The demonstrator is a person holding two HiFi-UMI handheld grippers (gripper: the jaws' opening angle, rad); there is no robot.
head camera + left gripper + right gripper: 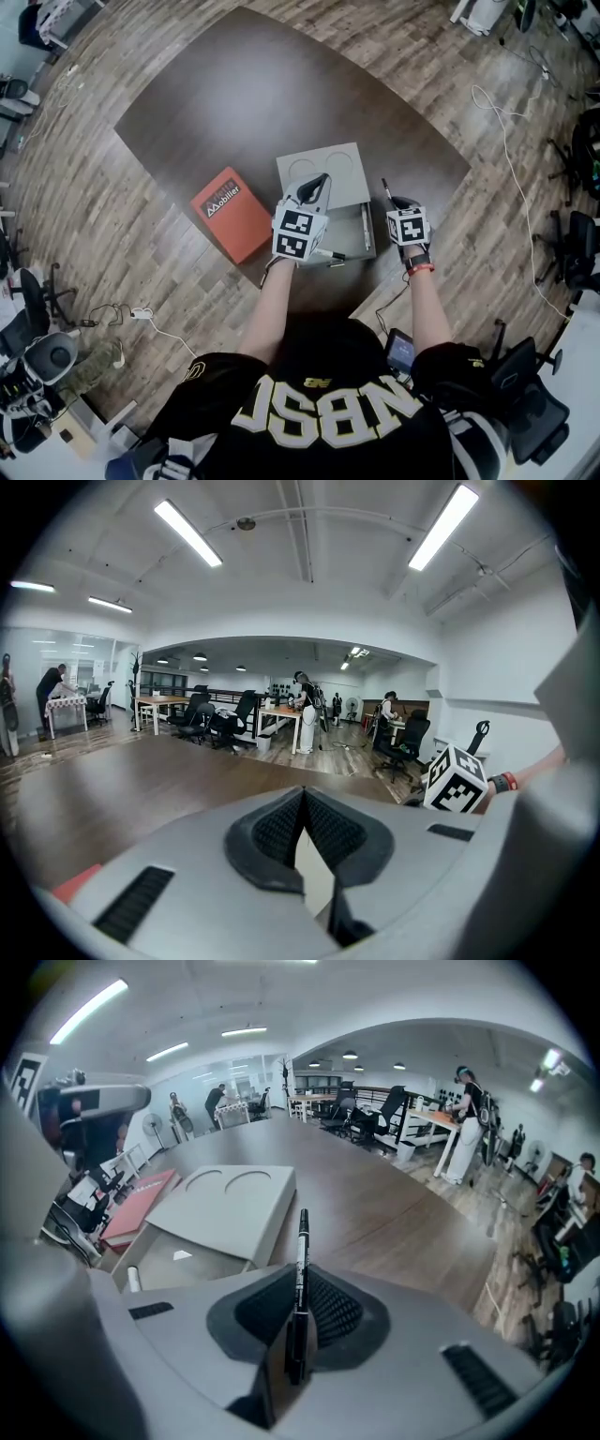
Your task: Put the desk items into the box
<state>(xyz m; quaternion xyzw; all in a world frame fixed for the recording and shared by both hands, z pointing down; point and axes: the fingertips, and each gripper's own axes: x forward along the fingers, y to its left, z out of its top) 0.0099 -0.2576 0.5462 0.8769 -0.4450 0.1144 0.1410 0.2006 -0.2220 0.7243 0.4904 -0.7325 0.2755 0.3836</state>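
Table (234,103) was dark brown, faint wood grain. Floor (122,253) showed grey-brown plank pattern. Box (323,169) was pale grey. Book (232,214) was orange-red, white lettering. Left gripper (302,803) and right gripper (300,1288) had grey shells, black ribbed pads. Marker cubes (300,233) were white, black square patterns. Pen (301,1251) was black, white band. Wristband (420,269) was red. Shirt (328,412) was black, white letters edged gold.

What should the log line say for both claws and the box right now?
right claw: shut on pen | left claw: shut, hold unclear | box: open | red book: on table, outside box
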